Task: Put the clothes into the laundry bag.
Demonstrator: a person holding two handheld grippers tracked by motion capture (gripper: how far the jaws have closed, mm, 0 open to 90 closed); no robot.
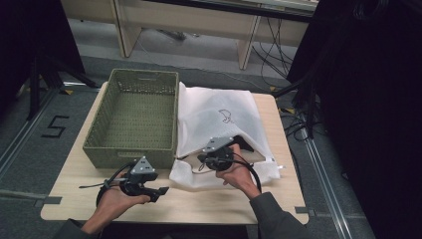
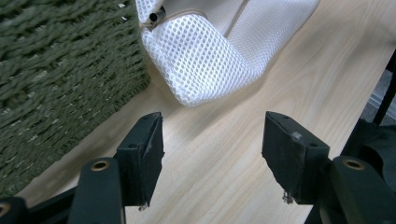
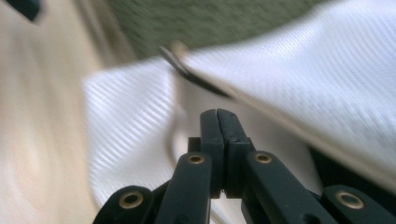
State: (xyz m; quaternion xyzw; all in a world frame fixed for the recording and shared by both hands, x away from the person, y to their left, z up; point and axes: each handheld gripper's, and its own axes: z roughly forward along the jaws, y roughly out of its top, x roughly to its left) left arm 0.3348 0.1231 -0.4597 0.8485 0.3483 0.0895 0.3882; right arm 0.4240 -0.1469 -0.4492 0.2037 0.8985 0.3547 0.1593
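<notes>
While basket (image 1: pixel 132 119) empty, mesh bag (image 1: pixel 214 124) beside.

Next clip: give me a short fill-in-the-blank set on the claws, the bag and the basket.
1. The left claw hovers over the table with its jaws ____.
2. The right claw rests at the white mesh bag with its jaws pressed ____.
3. The woven basket beside the bag is ____ in colour.
4. In the high view the basket lies to the ____ of the bag.

Missing words: open; shut; green; left
</notes>
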